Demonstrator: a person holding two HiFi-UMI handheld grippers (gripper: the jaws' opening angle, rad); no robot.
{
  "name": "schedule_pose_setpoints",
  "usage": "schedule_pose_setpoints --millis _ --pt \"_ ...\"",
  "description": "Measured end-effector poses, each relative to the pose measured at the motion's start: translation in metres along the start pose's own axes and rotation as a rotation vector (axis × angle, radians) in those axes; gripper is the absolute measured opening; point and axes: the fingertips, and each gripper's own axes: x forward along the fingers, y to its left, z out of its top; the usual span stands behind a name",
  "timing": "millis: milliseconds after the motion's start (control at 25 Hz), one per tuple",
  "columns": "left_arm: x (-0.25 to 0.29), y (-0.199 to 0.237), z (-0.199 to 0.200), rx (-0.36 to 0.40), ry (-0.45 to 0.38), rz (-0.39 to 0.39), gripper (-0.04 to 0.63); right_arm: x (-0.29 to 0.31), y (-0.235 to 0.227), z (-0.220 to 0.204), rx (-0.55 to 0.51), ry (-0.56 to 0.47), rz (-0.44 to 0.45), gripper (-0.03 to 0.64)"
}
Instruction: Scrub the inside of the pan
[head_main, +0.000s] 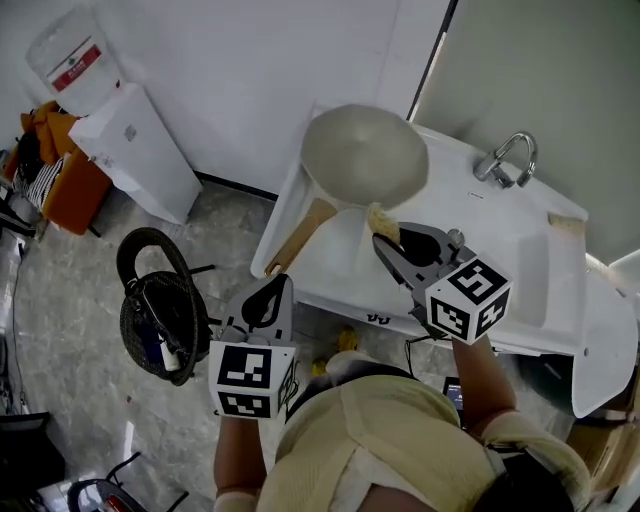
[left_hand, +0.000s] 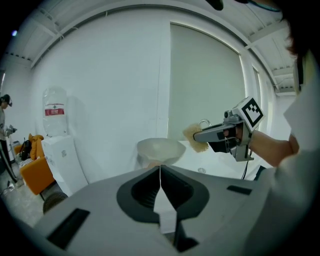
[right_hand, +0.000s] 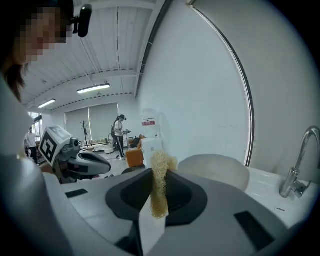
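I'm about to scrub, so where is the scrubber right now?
The scrubber is clamped in the right gripper, right of centre in the head view, just beside the pan over the white sink counter.

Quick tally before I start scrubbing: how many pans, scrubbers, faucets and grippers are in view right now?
pan: 1
scrubber: 1
faucet: 1
grippers: 2 (left gripper, shut and empty; right gripper, shut on the scrubber)
total: 5
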Motion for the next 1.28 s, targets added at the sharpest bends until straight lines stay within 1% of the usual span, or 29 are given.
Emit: schedule_pose_setpoints --millis 200,400,560,680,760,880,960,1080,1280 --pt "0.025 0.006 0.022 0.031 0.0 0.014 0.06 0.008 -0.032 0.013 -0.013 -0.01 -0.015 0.078" --pt "0.057 0.002 0.039 0.064 0.017 -0.002 0.06 0.011 -0.064 0.022 -0.023 -0.011 -0.015 0.078" --pt "0.081 -0.005 0.046 0.095 0.049 -0.02 0.06 0.007 -0.092 0.029 -0.021 -0.034 -0.016 0.078" --pt "0.097 -0.009 0.048 0.133 0.076 -0.021 0.061 0.004 -0.109 0.035 -0.03 -0.048 -0.018 0.078" --pt "0.106 -0.01 0.048 0.152 0.097 -0.037 0.061 0.004 -0.118 0.037 -0.041 -0.052 -0.023 0.078" --pt "0.115 -0.012 0.045 0.149 0.129 -0.073 0.061 0.008 -0.128 0.037 -0.036 -0.054 -0.034 0.078" --pt "0.121 -0.012 0.046 0.151 0.14 -0.077 0.061 0.008 -0.133 0.038 -0.028 -0.057 -0.042 0.078" --pt "0.131 -0.011 0.049 0.175 0.157 -0.073 0.061 0.008 -0.143 0.042 -0.03 -0.061 -0.062 0.078" --pt "0.151 -0.008 0.054 0.21 0.184 -0.127 0.061 0.015 -0.159 0.05 -0.029 -0.066 -0.112 0.078"
